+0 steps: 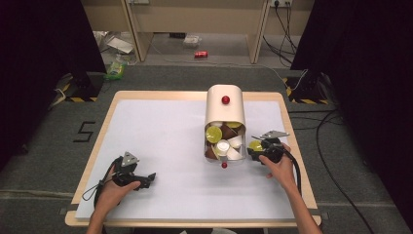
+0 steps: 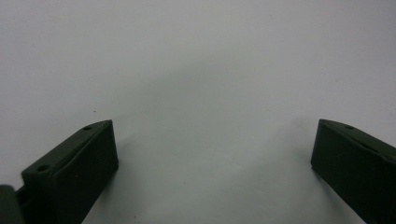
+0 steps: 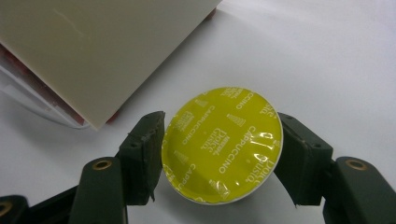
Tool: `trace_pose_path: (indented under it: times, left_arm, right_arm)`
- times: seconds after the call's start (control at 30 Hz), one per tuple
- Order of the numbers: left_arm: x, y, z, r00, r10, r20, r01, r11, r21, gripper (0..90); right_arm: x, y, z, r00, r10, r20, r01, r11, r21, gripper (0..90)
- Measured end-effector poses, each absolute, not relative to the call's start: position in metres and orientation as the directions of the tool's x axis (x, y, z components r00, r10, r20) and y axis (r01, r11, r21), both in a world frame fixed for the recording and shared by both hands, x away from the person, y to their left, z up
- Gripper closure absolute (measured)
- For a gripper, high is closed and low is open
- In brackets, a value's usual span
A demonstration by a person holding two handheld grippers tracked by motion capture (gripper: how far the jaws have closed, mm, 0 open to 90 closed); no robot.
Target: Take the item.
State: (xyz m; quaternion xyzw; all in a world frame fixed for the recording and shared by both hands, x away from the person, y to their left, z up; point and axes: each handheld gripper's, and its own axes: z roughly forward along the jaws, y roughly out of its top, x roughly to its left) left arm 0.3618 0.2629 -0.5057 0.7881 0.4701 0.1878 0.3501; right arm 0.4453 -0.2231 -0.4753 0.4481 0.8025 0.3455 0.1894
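Nearest us, at near left, our left gripper [image 1: 141, 181] rests on the white counter [image 1: 160, 141], jaws wide apart and holding nothing. Farther, at right, our right gripper [image 3: 219, 158] has its jaws clamped across the rim of a yellow capsule [image 3: 223, 143], just right of the cream dispenser [image 1: 224, 111] lying open toward us. We judge the capsule light, its foil lid easily dented, so the stiff rim is where we grip.

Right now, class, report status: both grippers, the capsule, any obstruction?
Left gripper open, idle. Right gripper shut on yellow capsule. Capsule box close alongside.
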Motion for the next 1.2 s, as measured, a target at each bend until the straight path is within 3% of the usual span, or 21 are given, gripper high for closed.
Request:
trace_pose_path:
  times: [0.53, 1.2]
  left_arm:
    - [0.362, 0.263, -0.506, 0.487, 0.873, -0.034, 0.610, -0.312, 0.729, 0.0]
    - [0.362, 0.263, -0.506, 0.488, 0.872, -0.033, 0.610, -0.314, 0.728, 0.0]
  right_arm:
    - [0.438, -0.231, -0.468, -0.518, 0.854, 0.042, 0.594, 0.324, 0.736, 21.6]
    - [0.407, -0.244, -0.461, -0.489, 0.871, 0.044, 0.610, 0.305, 0.732, 17.3]
